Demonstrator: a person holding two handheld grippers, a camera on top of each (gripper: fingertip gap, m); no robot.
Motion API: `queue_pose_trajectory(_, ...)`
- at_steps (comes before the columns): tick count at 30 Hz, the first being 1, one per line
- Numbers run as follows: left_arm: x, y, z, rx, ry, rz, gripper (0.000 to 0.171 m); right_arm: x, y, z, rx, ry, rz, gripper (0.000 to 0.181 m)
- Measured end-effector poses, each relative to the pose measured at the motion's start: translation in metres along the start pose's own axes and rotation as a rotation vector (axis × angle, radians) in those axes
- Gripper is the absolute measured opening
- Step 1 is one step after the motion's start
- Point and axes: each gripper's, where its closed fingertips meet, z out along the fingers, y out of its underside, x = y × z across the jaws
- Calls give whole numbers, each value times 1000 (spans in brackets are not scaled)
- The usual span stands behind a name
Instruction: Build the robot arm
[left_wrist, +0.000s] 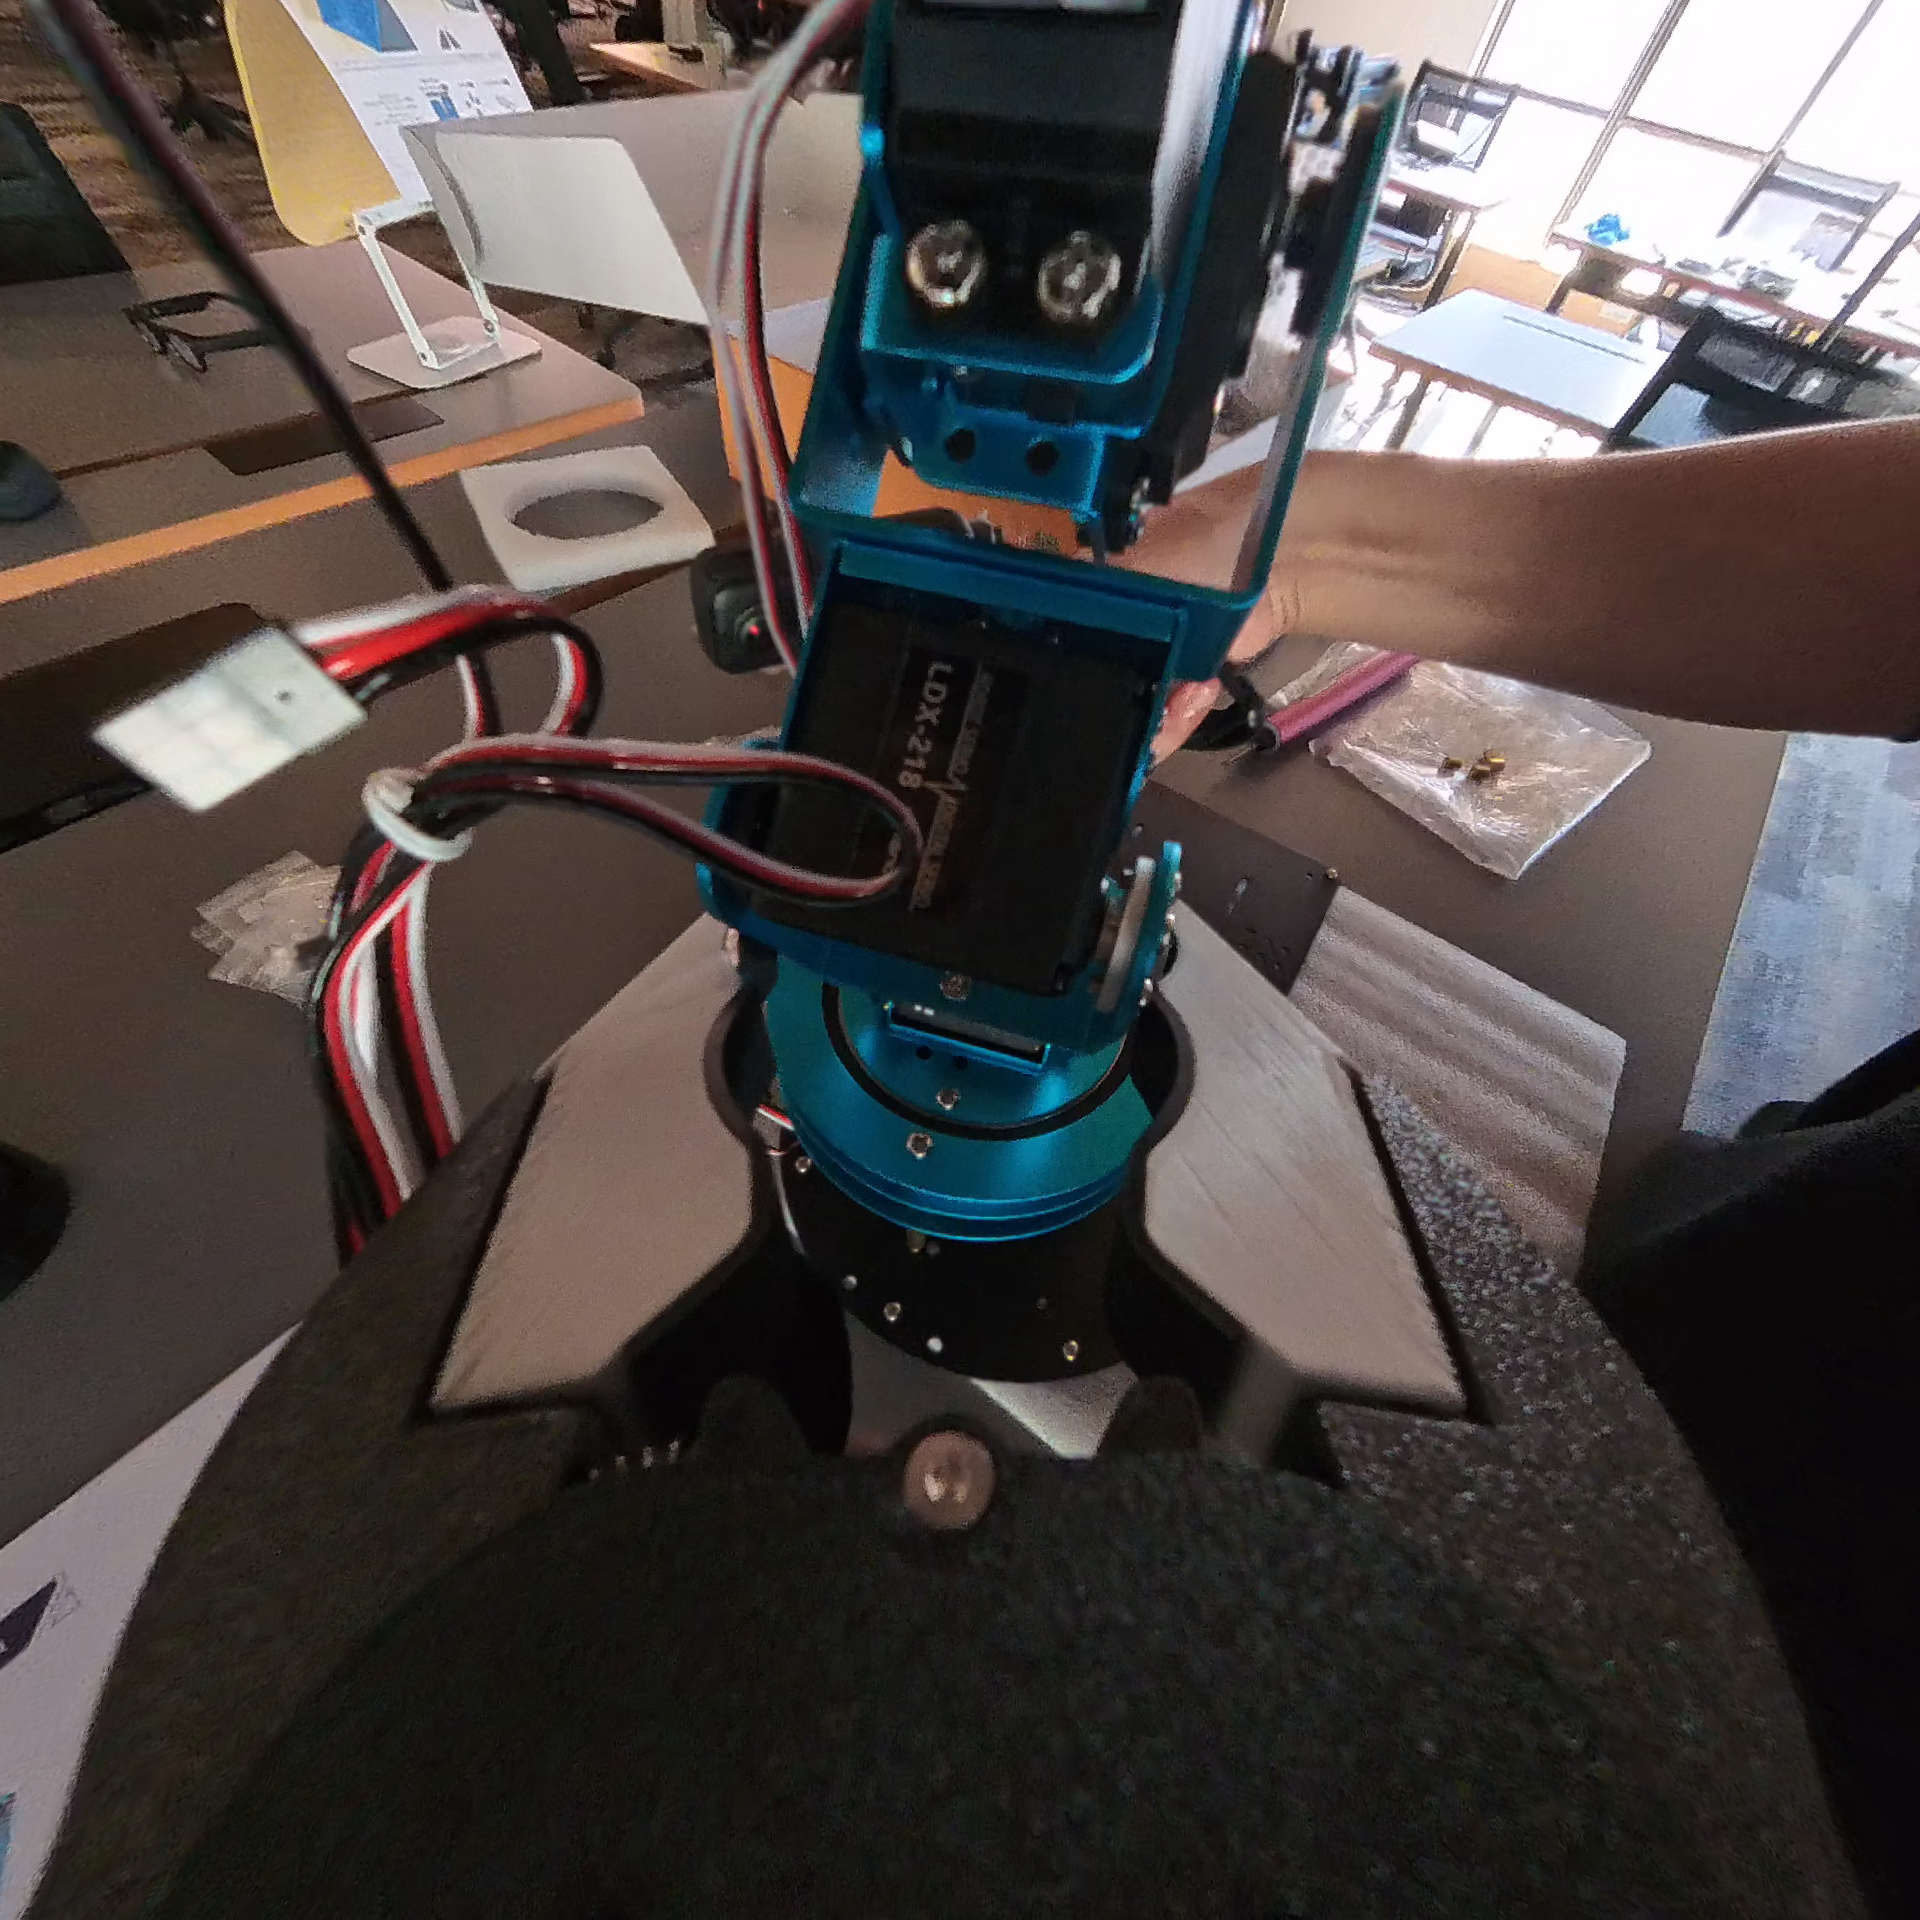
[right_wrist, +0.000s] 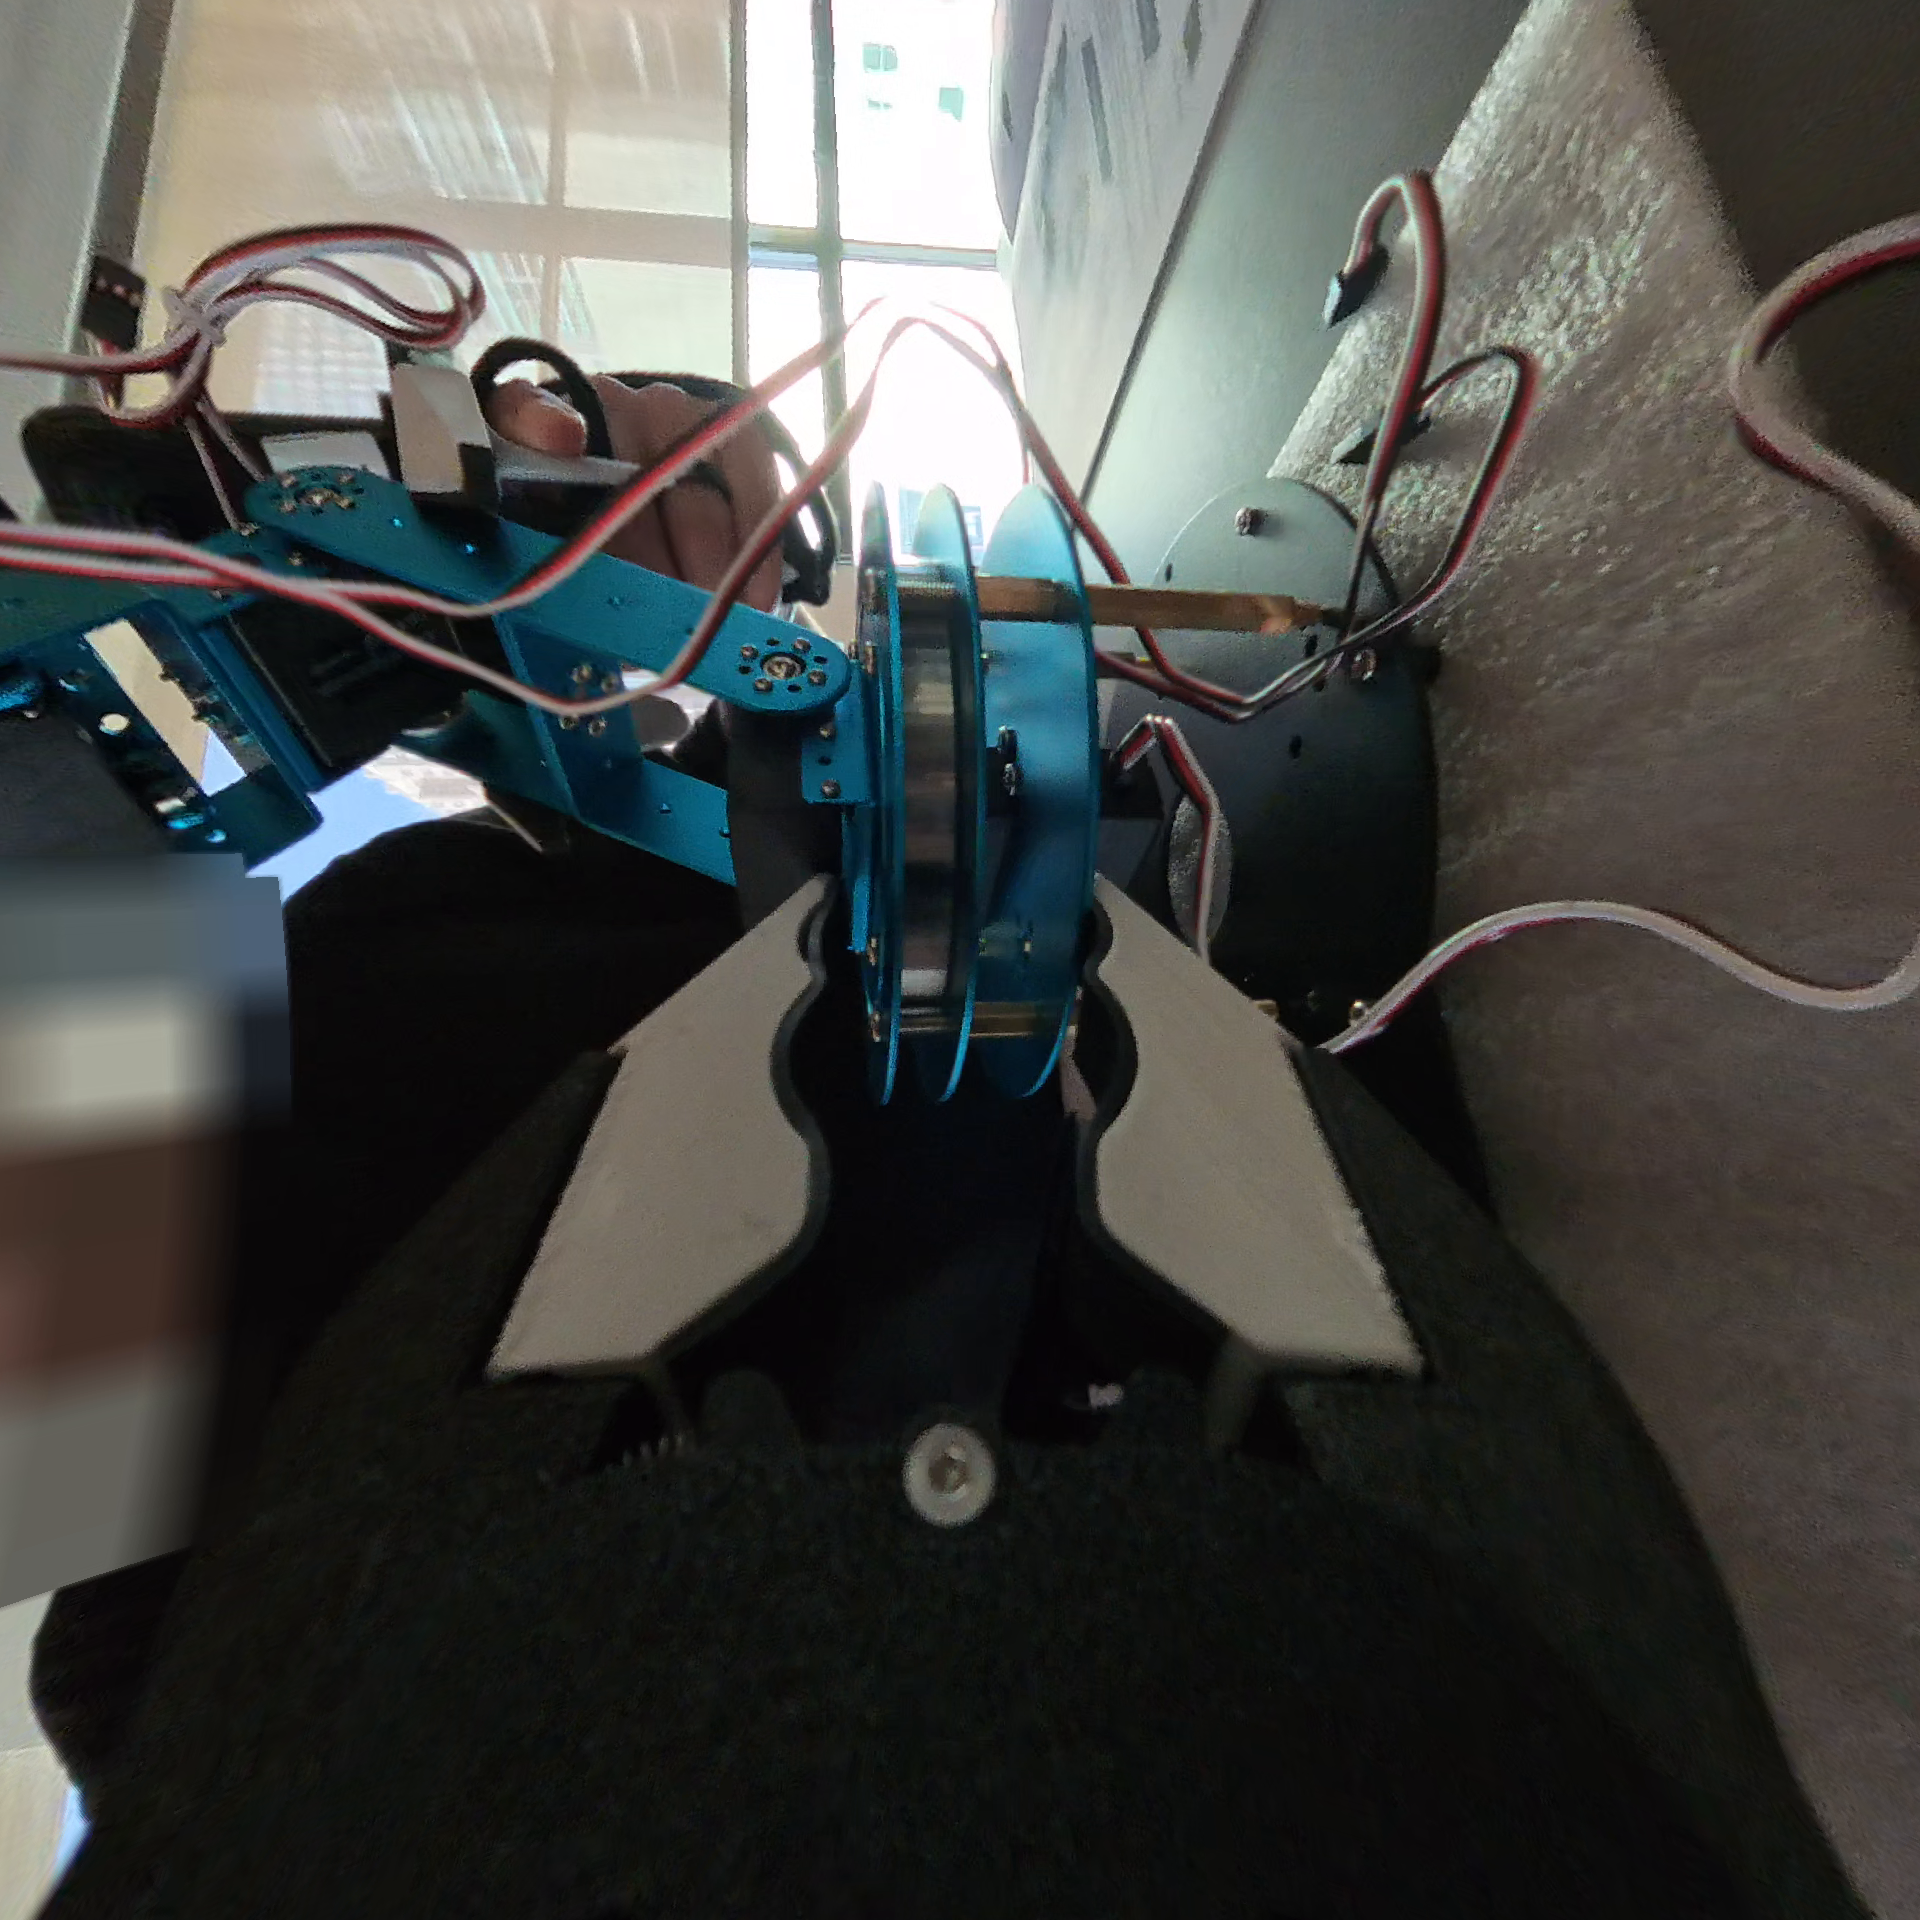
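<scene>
A small blue metal robot arm (left_wrist: 997, 499) with black servos (left_wrist: 987, 790) rises from a blue round turntable (left_wrist: 966, 1153) on a black base plate (left_wrist: 966, 1309). My left gripper (left_wrist: 951, 1008) is shut around the turntable, one pad on each side. In the right wrist view the arm (right_wrist: 582, 634) lies to the left. My right gripper (right_wrist: 961, 894) is shut on the stacked blue discs (right_wrist: 966, 790), just left of the black base plate (right_wrist: 1320, 790). Red, white and black servo wires (left_wrist: 384, 997) hang loose. A person's hand (right_wrist: 707, 499) is behind the arm.
A bare forearm (left_wrist: 1558, 582) reaches in from the right. On the dark table (left_wrist: 208, 1039) lie a plastic bag of small brass parts (left_wrist: 1486, 769), a white foam piece with a round hole (left_wrist: 592, 520), a black perforated plate (left_wrist: 1247, 883) and a white foam sheet (left_wrist: 1455, 1039).
</scene>
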Motion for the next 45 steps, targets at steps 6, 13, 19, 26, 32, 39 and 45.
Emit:
queue_pose_trajectory(6,11,3,-1,-30,-33,49,68,2,4,1,-5,-1,-44,38)
queue_pose_trajectory(13,11,9,-7,-11,-49,30,68,-8,-16,-21,138,8,-137,56)
queue_pose_trajectory(19,11,9,-7,-21,-57,26,68,-16,-20,-64,332,120,-277,56)
queue_pose_trajectory(26,11,10,-8,-34,-45,30,69,25,22,-62,146,804,-866,55)
queue_pose_trajectory(32,11,10,-8,-49,-27,35,69,15,36,-29,75,565,-814,59)
queue_pose_trajectory(39,11,10,-7,-24,-17,38,68,-1,32,-13,273,201,-437,96)
queue_pose_trajectory(45,13,8,-6,19,-37,29,68,14,21,5,302,235,-356,69)
